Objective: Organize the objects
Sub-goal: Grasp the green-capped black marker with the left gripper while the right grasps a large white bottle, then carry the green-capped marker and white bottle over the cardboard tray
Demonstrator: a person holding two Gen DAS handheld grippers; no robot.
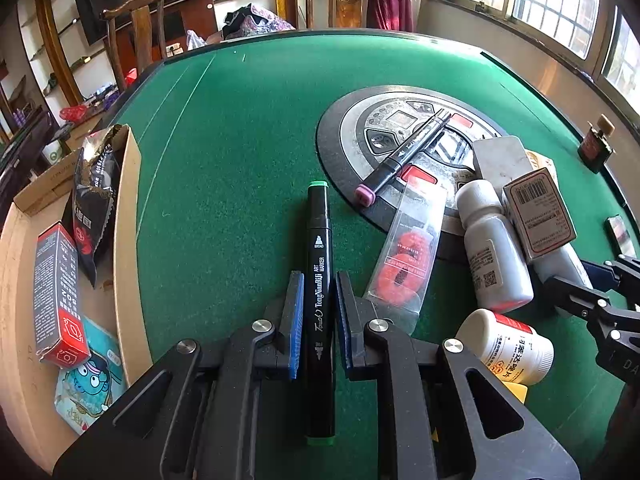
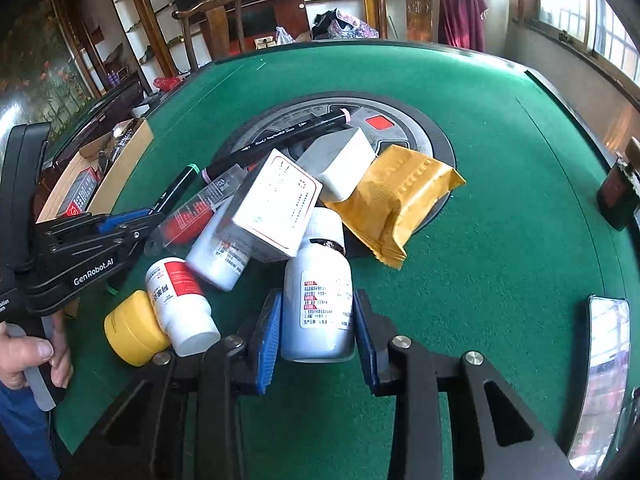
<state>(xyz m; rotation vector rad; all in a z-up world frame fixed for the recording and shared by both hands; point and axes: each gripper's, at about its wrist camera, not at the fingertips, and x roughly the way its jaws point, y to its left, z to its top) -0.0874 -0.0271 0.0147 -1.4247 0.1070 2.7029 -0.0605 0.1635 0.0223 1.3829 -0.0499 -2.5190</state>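
Fingers (image 1: 318, 312) on the left pinch the stiff, slim marker (image 1: 320, 280) mid-barrel, right fingers (image 2: 316, 320) clamp the light, slippery bottle (image 2: 318, 300).

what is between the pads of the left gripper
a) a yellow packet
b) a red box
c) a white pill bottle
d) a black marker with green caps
d: in the left wrist view the left gripper is shut on the black marker with green ends.
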